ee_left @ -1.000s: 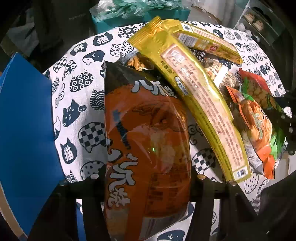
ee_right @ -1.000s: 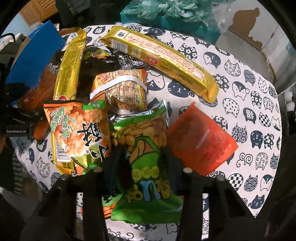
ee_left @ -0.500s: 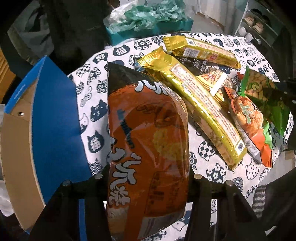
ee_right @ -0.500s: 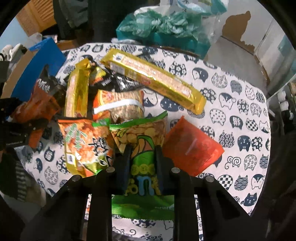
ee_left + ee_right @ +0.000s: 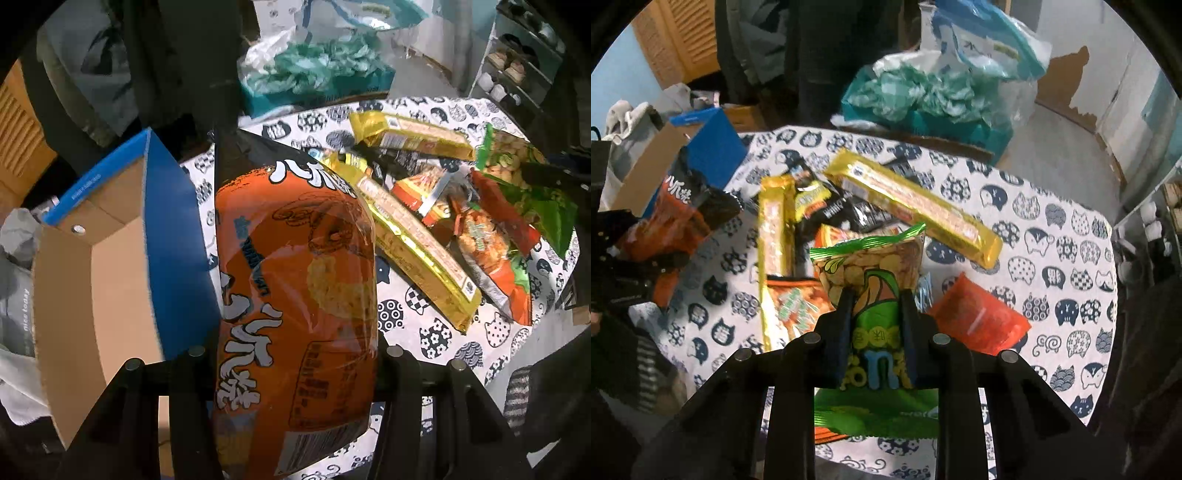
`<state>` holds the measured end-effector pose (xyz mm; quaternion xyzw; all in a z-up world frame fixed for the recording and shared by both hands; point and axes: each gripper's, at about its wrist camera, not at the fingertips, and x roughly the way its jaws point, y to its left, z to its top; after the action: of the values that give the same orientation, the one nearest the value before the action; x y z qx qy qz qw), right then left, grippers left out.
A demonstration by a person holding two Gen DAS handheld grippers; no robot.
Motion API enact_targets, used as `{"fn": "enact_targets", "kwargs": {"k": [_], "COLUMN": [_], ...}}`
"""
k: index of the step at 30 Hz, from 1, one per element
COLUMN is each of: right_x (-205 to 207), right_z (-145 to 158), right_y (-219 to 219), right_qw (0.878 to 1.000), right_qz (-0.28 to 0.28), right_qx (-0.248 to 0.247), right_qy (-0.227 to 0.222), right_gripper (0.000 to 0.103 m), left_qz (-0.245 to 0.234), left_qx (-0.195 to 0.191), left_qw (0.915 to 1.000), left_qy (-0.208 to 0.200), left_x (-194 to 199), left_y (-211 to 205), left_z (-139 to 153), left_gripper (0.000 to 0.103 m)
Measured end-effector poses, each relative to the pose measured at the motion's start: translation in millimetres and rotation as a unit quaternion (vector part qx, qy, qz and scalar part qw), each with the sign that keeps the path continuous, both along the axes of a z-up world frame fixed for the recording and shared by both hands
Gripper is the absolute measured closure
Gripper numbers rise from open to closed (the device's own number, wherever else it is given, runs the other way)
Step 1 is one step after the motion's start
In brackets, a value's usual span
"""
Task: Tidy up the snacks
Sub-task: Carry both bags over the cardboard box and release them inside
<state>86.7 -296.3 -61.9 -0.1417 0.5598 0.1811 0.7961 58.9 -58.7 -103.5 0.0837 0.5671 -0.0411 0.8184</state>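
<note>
Right gripper [image 5: 874, 310] pinches the green peanut bag [image 5: 875, 280], lifted clear of the snack pile since a second ago. Left gripper [image 5: 291, 354], part open, clamps the fat orange bag [image 5: 295, 295], also raised, beside the open cardboard box [image 5: 96, 266]. Likely both go into the box next. Orange bag: large white characters, not legible. Grey bag at left: "nice today".
</note>
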Motion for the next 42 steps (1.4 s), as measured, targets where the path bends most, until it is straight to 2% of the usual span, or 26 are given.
{"fn": "enact_targets", "kwargs": {"k": [10,21,32,42], "right_x": [-3,-3,-3,-7], "right_z": [25,52,56,37], "right_y": [34,99,187,275], "right_qw": [0.999,0.996,0.989,0.981], "right_qz": [0.025,0.069,0.129,0.18], "right_qx": [0.019,0.055,0.072,0.065], "right_qy": [-0.02,-0.032,-0.023,-0.003], "right_gripper": [0.082,0.082,0.082,0.082], "left_qz": [-0.004,0.018,0.062,0.106], "left_qx": [0.001,-0.003,-0.003,-0.001], "left_qw": [0.9992,0.997,0.9944,0.9916], "left_qy": [-0.039,-0.075,-0.085,-0.074], "left_x": [-17,-33,-50,-60], "left_y": [14,58,122,177], "left_z": [44,75,72,51], "left_gripper": [0.05,0.05,0.05,0.05]}}
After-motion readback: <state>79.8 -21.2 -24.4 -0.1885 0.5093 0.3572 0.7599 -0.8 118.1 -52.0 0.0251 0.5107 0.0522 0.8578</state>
